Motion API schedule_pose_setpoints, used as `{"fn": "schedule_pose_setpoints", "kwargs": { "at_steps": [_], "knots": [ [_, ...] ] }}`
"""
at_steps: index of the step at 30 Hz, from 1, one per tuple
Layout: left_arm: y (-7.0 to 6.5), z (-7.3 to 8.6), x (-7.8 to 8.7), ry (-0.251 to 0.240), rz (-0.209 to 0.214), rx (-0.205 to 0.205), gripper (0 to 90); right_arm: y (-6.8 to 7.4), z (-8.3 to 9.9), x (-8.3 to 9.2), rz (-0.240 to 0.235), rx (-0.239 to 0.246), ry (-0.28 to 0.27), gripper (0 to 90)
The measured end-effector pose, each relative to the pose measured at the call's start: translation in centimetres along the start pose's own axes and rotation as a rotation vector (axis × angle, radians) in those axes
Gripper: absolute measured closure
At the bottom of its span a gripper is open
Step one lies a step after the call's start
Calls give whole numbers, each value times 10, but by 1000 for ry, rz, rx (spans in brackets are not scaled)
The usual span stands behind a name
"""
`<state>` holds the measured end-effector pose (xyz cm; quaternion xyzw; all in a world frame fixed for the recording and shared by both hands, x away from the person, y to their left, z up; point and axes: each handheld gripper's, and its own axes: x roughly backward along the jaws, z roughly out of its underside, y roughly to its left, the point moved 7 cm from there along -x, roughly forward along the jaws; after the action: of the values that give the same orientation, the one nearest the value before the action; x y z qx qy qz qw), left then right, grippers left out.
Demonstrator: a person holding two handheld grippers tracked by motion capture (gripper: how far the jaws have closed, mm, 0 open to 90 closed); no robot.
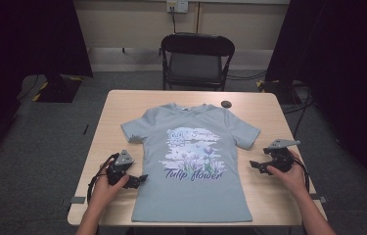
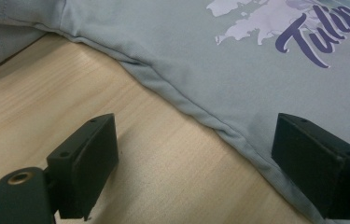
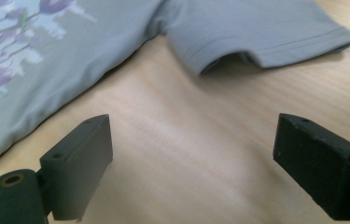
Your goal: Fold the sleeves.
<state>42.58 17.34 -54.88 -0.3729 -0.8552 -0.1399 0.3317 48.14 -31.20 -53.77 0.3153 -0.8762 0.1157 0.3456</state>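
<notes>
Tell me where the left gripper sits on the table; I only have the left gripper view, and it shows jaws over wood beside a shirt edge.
Observer: The left gripper is at the T-shirt's left side edge, near the lower half of the print.
Operator: Report the other hand.
Observer: The right gripper is held at the shirt's right side, apart from the cloth, jaws open over bare table.
Operator: State how the shirt lies.
Observer: Flat, print up, collar away from the person, both sleeves spread.
Operator: Name anything else on the table.
Observer: A small dark round object lies beyond the collar.
</notes>
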Motion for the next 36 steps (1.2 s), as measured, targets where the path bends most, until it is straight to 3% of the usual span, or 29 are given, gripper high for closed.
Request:
{"fn": "schedule_pose_setpoints", "kwargs": {
  "at_steps": [1,8,36],
  "knots": [
    [0,0,0,0,0,0,140,-7,-4,-1,6,-23,-13,114],
    [0,0,0,0,0,0,140,-25,-12,-7,46,-22,-5,117],
    [0,0,0,0,0,0,140,-58,-31,-17,97,-72,-17,152]
  ]
}}
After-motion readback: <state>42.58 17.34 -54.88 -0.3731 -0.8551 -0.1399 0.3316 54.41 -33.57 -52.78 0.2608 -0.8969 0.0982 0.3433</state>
